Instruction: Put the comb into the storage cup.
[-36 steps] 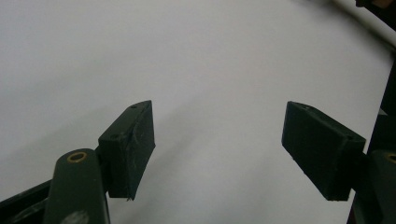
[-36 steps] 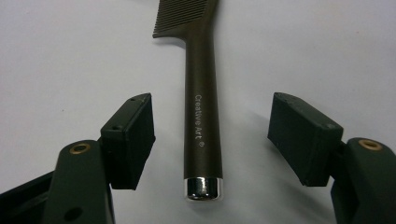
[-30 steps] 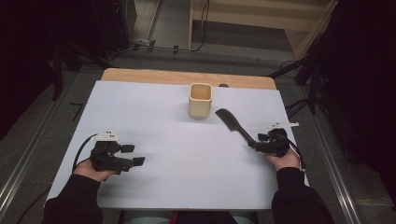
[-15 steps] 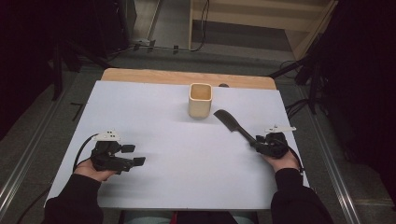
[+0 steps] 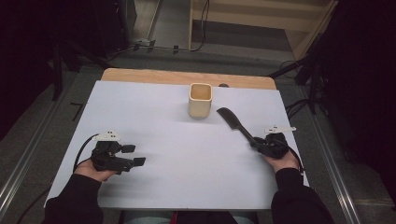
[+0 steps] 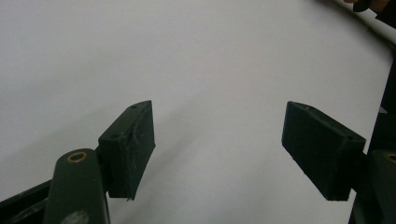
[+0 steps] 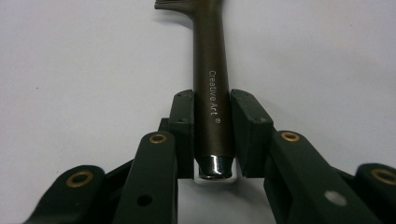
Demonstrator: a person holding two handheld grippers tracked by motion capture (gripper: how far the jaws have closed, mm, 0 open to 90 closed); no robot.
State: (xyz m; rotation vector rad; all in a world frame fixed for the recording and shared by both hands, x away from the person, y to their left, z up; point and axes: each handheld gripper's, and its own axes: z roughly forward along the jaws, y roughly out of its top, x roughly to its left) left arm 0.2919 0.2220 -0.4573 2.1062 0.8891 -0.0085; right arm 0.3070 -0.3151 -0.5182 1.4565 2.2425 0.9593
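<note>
Here, right gripper (image 5: 259, 145) at four o'clock, jaws just closing, now clamped on the dark brush (image 5: 236, 124) handle, bristles toward the beige cup (image 5: 201, 100), left gripper (image 5: 133, 155) at eight o'clock, jaws apart, nothing between.

Dark brown comb (image 5: 236, 125); beige cup (image 5: 200, 100); white table (image 5: 177, 154).

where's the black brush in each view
High view: brush right of centre, slanting from the beige cup to the right gripper.
Left gripper view: no brush.
Right gripper view: handle centre, between the pads.
Shared landmark: white table sheet.
</note>
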